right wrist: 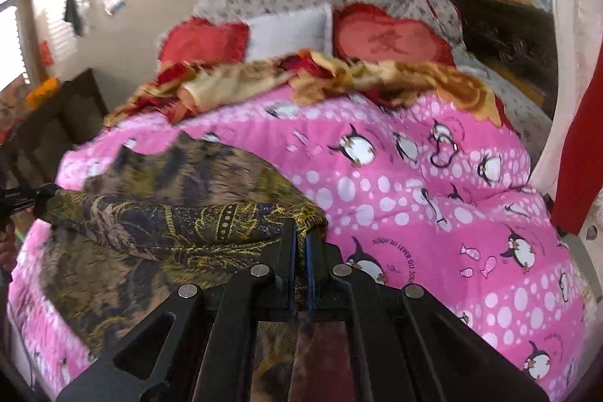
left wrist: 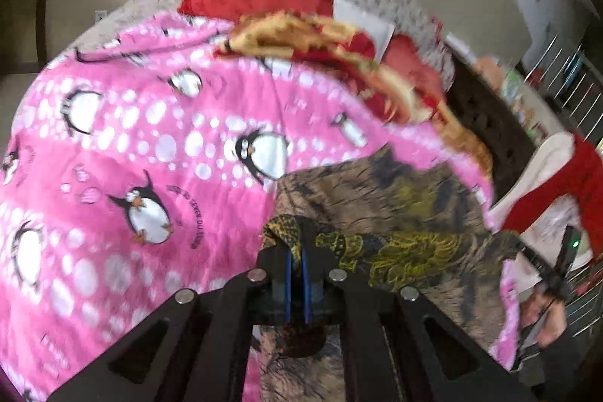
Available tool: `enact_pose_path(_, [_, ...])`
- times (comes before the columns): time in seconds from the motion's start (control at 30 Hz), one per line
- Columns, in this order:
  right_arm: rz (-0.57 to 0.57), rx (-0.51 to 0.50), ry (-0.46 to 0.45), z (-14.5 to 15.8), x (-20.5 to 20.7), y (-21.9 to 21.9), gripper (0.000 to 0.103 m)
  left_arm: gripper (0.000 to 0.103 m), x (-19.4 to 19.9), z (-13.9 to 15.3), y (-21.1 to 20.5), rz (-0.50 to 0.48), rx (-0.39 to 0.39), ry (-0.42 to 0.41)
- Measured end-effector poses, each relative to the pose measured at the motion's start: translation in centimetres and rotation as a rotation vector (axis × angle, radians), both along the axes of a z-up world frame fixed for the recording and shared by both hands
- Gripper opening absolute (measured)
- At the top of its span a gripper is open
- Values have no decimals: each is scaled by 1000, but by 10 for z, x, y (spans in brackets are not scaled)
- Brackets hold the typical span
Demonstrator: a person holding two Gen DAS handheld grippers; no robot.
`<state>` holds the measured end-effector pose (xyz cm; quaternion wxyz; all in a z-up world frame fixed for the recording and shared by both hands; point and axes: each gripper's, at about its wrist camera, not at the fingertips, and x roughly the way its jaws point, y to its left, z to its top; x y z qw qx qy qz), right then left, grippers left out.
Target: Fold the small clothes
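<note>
A brown, olive and yellow patterned garment (left wrist: pixel 380 213) lies over the pink penguin blanket (left wrist: pixel 132 145) on the bed. My left gripper (left wrist: pixel 296 247) is shut on one corner of it. My right gripper (right wrist: pixel 301 236) is shut on the other corner of the garment (right wrist: pixel 181 213). The cloth's edge is stretched between the two grippers and held slightly above the blanket (right wrist: pixel 433 198). The left gripper also shows at the far left of the right wrist view (right wrist: pixel 22 200), and the right gripper at the right of the left wrist view (left wrist: pixel 554 270).
Red pillows (right wrist: pixel 392 36), a white pillow (right wrist: pixel 290 31) and a crumpled red-and-gold cloth (right wrist: pixel 301 74) lie at the head of the bed. A dark dresser (right wrist: pixel 505 29) stands to the right, with white and red hanging clothes (right wrist: pixel 576 138) beside it. A dark sofa (right wrist: pixel 56 127) is at left.
</note>
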<state>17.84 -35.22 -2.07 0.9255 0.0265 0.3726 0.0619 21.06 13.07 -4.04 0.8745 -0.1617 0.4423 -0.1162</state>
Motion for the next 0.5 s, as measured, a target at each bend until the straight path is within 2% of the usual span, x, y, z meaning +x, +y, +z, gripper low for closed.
enact_pose_path(0.1, [-11,1,57,-19,15,-2,0,12,17,-23,-6,3,67,79])
enact_pose_path(0.17, [-11,41,73,-24,19,-6,0,16,17,-29,-2,13,61,88])
enact_pose_path(0.23, [-14,123,83,-24,20,-15,0,31,13,-27,2,33,73,78])
enact_pose_path(0.27, [-16,162,88,-22,18,-19,0,44,7,-22,5,47,99,60])
enact_pose_path(0.3, [-19,195,86,-19,15,-23,0,47,2,-17,8,55,116,40])
enact_pose_path(0.37, [-31,229,68,-9,7,-31,0,46,-9,-4,13,72,142,4])
enact_pose_path(0.43, [-55,257,38,4,-4,-40,1,45,-29,14,6,84,201,-67])
enact_pose_path(0.47, [-67,257,31,8,-7,-41,1,44,-39,23,1,65,199,-97])
enact_pose_path(0.5, [-83,253,24,13,-11,-41,1,39,-49,29,-10,34,190,-121])
